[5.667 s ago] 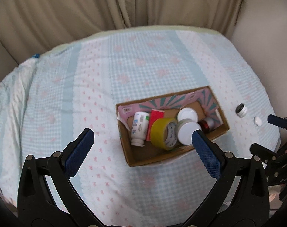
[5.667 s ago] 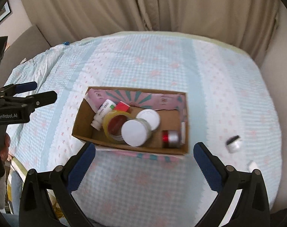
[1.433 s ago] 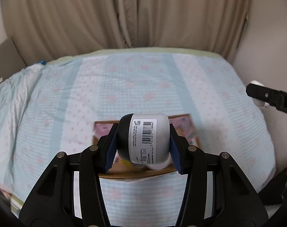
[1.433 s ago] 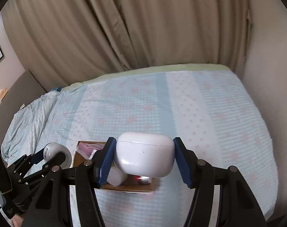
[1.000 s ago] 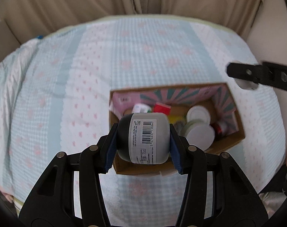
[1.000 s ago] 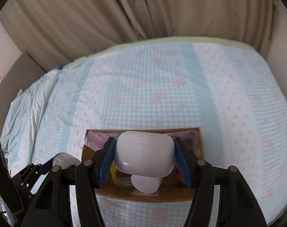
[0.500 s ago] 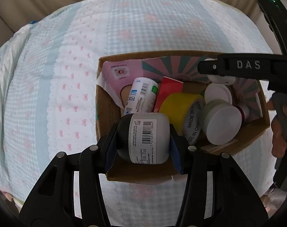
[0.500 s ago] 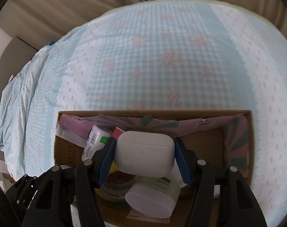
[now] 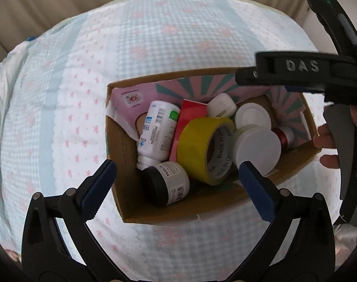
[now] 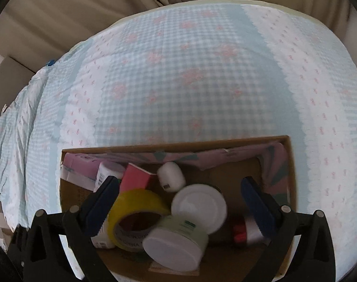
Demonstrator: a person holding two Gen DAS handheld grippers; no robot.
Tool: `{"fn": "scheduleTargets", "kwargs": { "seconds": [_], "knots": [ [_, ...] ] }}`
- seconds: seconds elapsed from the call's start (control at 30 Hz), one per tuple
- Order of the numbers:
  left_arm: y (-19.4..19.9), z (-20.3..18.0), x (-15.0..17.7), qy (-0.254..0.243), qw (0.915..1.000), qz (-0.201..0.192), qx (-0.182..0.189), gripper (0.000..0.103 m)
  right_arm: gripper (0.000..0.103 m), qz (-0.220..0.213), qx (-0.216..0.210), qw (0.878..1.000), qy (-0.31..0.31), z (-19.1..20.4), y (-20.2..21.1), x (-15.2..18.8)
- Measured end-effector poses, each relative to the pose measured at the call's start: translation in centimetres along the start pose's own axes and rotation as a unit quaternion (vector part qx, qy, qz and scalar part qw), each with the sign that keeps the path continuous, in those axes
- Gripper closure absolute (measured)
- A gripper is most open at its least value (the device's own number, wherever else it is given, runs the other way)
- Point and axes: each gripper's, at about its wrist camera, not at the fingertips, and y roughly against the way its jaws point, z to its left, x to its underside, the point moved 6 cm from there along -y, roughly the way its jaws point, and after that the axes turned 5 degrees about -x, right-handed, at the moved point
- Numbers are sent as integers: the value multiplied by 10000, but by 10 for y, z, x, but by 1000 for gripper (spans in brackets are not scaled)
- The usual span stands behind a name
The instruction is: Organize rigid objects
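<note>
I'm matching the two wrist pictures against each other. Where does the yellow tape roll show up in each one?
Left wrist: yellow tape roll at centre, inside the cardboard box.
Right wrist: lower left of centre, beside the left blue pad.
Shared landmark: the white earbud case.

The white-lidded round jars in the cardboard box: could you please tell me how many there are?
2: one jar lies tilted beside the yellow tape roll; the other jar sits just behind it. More may be hidden underneath.

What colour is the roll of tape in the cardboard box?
Yellow, with a brown inner core; the roll of tape shows best in the left wrist view.
</note>
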Motion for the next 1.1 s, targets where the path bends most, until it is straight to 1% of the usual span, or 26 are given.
{"fn": "scheduleTargets", "kwargs": {
  "seconds": [0.07,0.17,0.33,0.47,0.6,0.63,0.7,0.8,0.83,0.9,0.93,0.97,1.1],
  "knots": [
    [3,0,-2,6,10000,-34,43,0,0,17,-33,10000,-7,-1,6,3],
    [10,-2,-6,-20,10000,-82,50,0,0,-121,12,9999,-38,-4,19,7],
    [29,-6,-13,6,9997,-217,-61,0,0,-245,-90,9996,-118,-7,39,8],
    [57,-12,-18,160,9992,-328,-162,0,0,-303,-209,9993,18,-6,65,9],
    [99,-24,-30,276,9978,-537,-285,0,0,-469,-360,9980,206,-5,108,7],
    [111,-28,-35,289,9972,-614,-324,0,0,-538,-340,9975,303,-5,122,6],
    [145,-39,-48,324,9951,-865,-344,0,0,-849,-207,9944,597,-6,161,2],
    [198,-56,-66,432,9899,-1342,-140,0,0,-1342,1,9865,941,-11,225,-4],
    [222,-62,-73,487,9866,-1555,-69,0,0,-1467,53,9839,1023,-13,246,-5],
    [254,-70,-80,561,9814,-1837,-39,0,0,-1741,149,9778,1159,-16,289,-3],
    [275,-75,-84,623,9771,-2032,-27,0,0,-1868,223,9747,1203,-17,308,-1],
    [288,-78,-85,663,9743,-2151,-29,0,0,-2024,294,9708,1253,-20,329,1],
    [339,-92,-83,767,9605,-2668,-191,0,0,-2559,421,9570,1302,-29,393,14]
  ]
}}
